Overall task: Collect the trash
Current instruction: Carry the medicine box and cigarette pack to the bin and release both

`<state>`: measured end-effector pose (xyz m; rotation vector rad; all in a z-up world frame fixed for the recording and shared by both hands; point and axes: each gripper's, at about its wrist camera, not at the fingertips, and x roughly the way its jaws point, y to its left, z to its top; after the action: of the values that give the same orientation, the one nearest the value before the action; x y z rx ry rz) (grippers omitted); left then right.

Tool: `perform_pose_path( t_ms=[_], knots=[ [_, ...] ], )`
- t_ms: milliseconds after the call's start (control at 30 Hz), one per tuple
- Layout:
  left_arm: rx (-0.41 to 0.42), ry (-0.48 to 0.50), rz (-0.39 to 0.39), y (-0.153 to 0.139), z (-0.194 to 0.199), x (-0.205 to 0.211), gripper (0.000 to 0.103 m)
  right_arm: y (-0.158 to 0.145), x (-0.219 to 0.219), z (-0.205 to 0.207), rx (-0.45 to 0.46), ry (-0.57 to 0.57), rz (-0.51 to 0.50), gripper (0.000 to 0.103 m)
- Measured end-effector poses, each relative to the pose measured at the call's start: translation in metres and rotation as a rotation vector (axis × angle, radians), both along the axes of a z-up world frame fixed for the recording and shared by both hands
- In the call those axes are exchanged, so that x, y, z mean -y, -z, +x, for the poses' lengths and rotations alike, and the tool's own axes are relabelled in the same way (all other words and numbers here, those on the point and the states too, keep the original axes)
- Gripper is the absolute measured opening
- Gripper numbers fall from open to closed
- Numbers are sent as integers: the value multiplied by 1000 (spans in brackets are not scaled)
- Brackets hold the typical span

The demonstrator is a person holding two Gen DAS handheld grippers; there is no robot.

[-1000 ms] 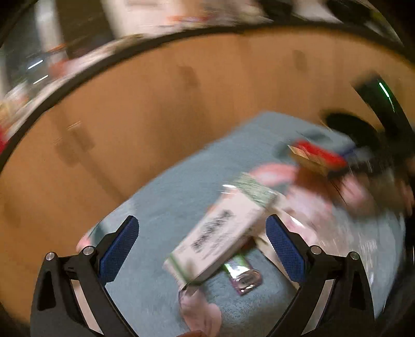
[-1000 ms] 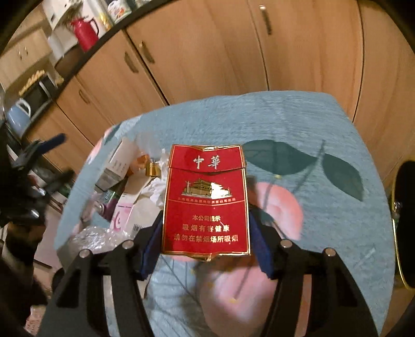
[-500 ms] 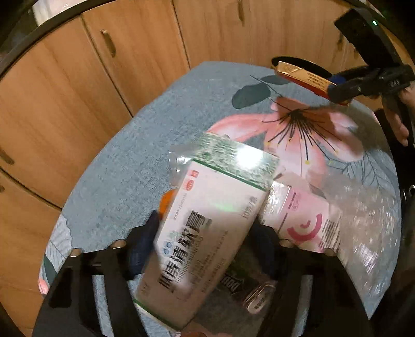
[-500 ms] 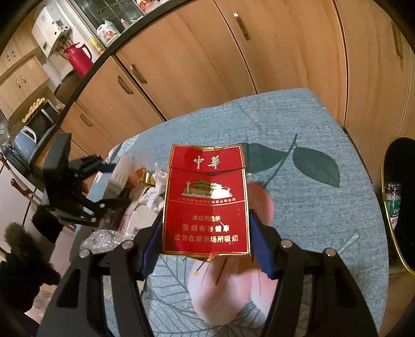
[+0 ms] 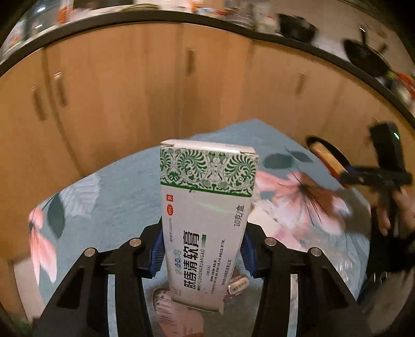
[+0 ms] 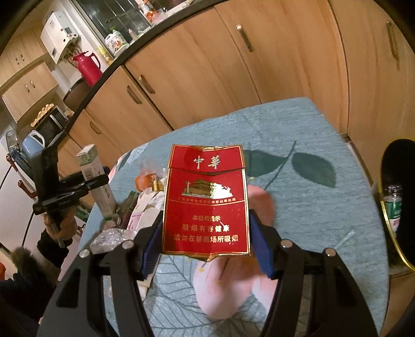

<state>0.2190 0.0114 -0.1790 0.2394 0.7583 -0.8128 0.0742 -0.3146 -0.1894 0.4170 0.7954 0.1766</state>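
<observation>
Left hand-held gripper clamps the white-and-green ointment box, now lifted upright above the table; 0.5 s ago it sat tilted low over the trash pile. Right hand-held gripper grips the red cigarette pack as before, raised over the table, nearer the black bin.

Light wooden cabinet doors under dark countertop edge; red thermos jug, white wall-mounted water heater on left.
</observation>
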Motion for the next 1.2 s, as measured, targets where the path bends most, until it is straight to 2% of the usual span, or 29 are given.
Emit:
perform_pose_path(
  t_ms=[133,200,400,567,667,800,933,1000,1033,1067,1200],
  knots=[
    [61,-79,-108,-40,-11,3,45,-8,29,-12,26,65,-46,61],
    [76,-76,-145,-57,-13,11,44,-8,50,-19,25,115,-71,61],
    [92,8,-199,-89,-23,61,45,-12,126,-45,36,276,-100,61],
    [79,105,-231,-98,-46,120,45,5,188,-55,-34,412,-186,61],
    [64,169,-236,-97,-62,160,45,24,216,-58,-94,470,-221,62],
    [34,260,-239,-96,-84,226,45,54,244,-59,-154,510,-201,62],
    [10,334,-181,-84,-100,314,45,77,261,-61,-201,511,-156,62],
    [-29,372,-169,-75,-105,353,45,81,263,-58,-227,505,-164,68],
    [-35,382,-159,-72,-108,370,45,81,264,-60,-223,519,-185,86],
    [-46,397,-148,-68,-110,387,45,80,265,-63,-209,529,-197,91],
    [-49,426,-86,-49,-115,441,45,77,276,-83,-178,578,-183,90]
  ],
)
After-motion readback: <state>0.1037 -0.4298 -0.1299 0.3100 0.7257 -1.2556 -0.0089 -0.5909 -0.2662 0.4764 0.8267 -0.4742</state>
